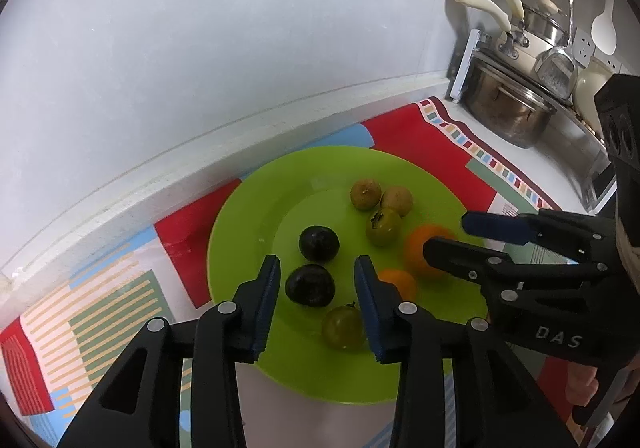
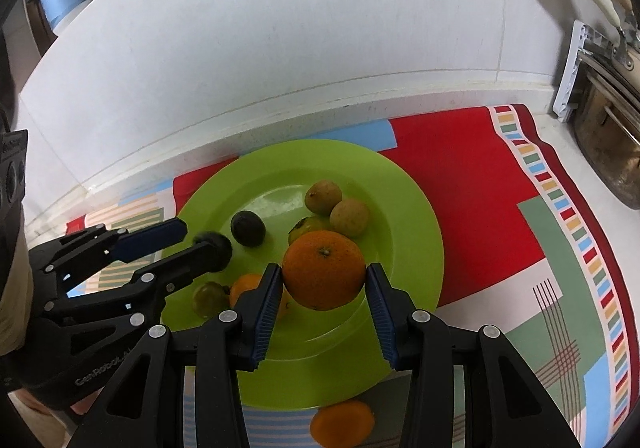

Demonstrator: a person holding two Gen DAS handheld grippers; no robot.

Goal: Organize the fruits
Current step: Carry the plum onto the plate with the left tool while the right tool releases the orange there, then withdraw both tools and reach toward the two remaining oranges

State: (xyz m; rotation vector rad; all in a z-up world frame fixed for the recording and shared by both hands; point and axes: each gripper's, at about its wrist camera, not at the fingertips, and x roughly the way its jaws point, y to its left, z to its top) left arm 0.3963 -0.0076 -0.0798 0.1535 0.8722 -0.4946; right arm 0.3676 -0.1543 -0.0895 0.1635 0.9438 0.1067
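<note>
Seven fruits sit on your plate [image 2: 416,232]; one orange [image 2: 343,424] waits outside. Your right gripper [image 2: 322,290] brackets an orange [image 2: 324,274], jaws parted; your left gripper [image 1: 316,288] is open over a plum [image 1: 310,284].

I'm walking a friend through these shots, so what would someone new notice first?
The bright green plate on the red patterned cloth stands out first, dotted with small fruits. In the right wrist view, a big orange sits between the right tool fingers at the plate's middle. To its left, the left tool brackets a dark plum, and one more orange lies off the plate at the near edge.
</note>
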